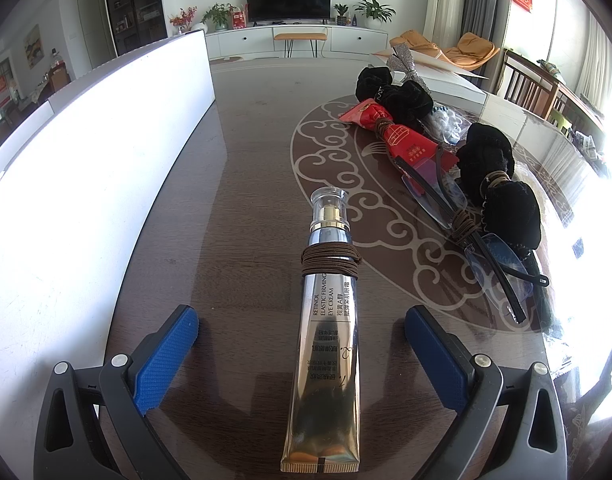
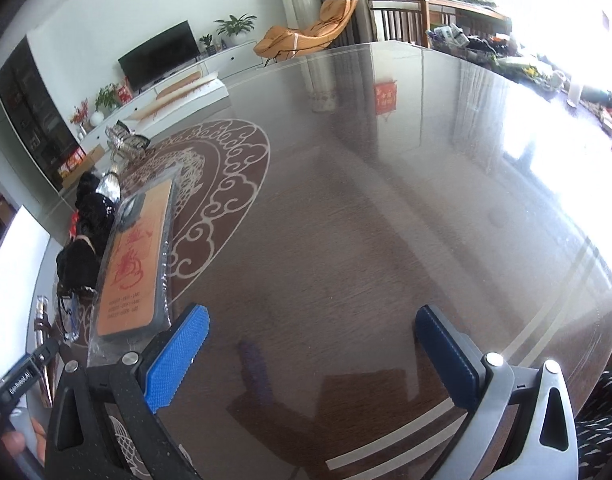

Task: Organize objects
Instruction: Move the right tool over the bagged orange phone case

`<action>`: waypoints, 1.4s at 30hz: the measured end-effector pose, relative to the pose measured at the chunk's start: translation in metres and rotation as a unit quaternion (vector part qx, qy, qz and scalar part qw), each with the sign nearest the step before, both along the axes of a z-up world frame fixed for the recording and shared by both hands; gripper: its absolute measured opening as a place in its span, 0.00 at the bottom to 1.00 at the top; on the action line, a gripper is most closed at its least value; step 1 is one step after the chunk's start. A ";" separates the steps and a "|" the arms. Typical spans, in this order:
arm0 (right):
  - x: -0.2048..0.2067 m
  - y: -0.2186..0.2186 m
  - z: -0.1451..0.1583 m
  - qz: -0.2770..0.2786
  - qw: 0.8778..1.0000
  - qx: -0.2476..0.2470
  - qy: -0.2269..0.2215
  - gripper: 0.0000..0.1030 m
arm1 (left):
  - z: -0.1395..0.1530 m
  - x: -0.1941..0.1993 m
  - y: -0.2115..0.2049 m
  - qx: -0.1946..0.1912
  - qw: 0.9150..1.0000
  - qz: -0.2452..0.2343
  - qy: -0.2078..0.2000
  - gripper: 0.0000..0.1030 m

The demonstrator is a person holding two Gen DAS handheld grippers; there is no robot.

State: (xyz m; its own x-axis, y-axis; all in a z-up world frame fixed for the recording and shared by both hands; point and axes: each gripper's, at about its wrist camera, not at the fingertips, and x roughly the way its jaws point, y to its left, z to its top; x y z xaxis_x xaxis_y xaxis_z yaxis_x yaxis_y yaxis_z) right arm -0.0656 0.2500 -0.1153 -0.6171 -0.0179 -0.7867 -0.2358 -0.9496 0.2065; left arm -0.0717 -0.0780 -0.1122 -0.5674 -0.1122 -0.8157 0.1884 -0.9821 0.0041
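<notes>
Left gripper [image 1: 302,356]: jaws spread wide, gripping nothing. White box wall [image 1: 86,152] stands left of its left finger; contents not visible. Eye cream tube [image 1: 326,336], wound with a brown elastic band [image 1: 331,264], lies flat between the fingers, touching neither. Bundled items [image 1: 446,152] lie ahead-right.

Right gripper [image 2: 312,356]: jaws spread, empty. Bagged phone case [image 2: 134,264] lies beside its left finger. Bare table [image 2: 386,200] extends ahead to the far edge.

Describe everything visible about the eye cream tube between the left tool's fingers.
The eye cream tube is a glossy gold squeeze tube with a silver neck and clear cap, printed "Retinol Elastic Firming Eye Cream". It lies flat on the table, cap pointing away, a brown elastic band wound around it. The open left tool straddles it without touching.
</notes>
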 end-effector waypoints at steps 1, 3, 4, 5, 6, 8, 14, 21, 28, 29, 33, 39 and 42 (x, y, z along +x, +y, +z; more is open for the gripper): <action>-0.002 0.002 0.001 -0.008 1.000 -0.003 0.000 1.00 | 0.000 0.000 0.000 0.000 1.000 0.000 0.000 1.00; -0.011 -0.002 0.002 -0.002 1.000 0.003 -0.007 1.00 | 0.000 0.000 0.000 0.000 1.000 0.000 0.000 1.00; -0.016 -0.007 0.004 0.008 1.000 0.006 -0.012 1.00 | 0.000 0.000 0.000 0.000 1.000 0.000 0.000 1.00; -0.020 -0.014 0.006 0.018 1.000 0.007 -0.012 1.00 | 0.000 0.000 0.000 0.000 1.000 0.000 0.000 1.00; -0.023 -0.021 0.009 0.030 0.999 0.006 -0.010 1.00 | 0.000 0.000 0.000 0.000 1.000 0.000 0.000 1.00; -0.034 -0.044 0.015 0.069 0.998 0.008 -0.010 1.00 | 0.000 -0.001 0.000 0.000 1.000 0.000 0.000 1.00; -0.081 -0.119 0.005 0.165 0.983 0.036 -0.068 1.00 | 0.000 -0.001 0.000 0.000 1.000 0.000 0.000 1.00; -0.104 -0.171 -0.009 0.215 0.965 0.102 -0.108 1.00 | 0.000 -0.001 0.000 0.000 1.000 0.000 0.000 1.00; -0.083 -0.140 -0.007 0.189 0.975 0.109 -0.036 0.74 | -0.001 -0.001 0.000 0.000 1.000 0.000 0.000 1.00; -0.080 -0.131 -0.007 0.179 0.977 0.106 -0.037 0.74 | 0.000 -0.001 0.000 0.000 1.000 0.000 0.000 1.00; -0.051 -0.087 -0.007 0.125 0.986 0.109 -0.023 0.74 | -0.001 -0.001 0.000 0.000 1.000 0.000 0.000 1.00; -0.023 -0.052 -0.007 0.076 0.992 0.101 -0.017 0.89 | -0.001 -0.001 0.000 0.000 1.000 0.000 0.000 1.00; -0.026 -0.054 -0.009 0.079 0.991 0.106 -0.026 0.96 | -0.001 -0.001 0.000 0.000 1.000 0.000 0.000 1.00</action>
State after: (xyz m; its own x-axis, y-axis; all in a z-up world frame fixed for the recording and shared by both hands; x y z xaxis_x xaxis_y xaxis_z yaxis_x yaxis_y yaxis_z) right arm -0.0921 0.1961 -0.1239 -0.5778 0.0577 -0.8142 -0.0850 -0.9963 -0.0102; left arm -0.0728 -0.0776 -0.1129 -0.5680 -0.1125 -0.8153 0.1887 -0.9820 0.0040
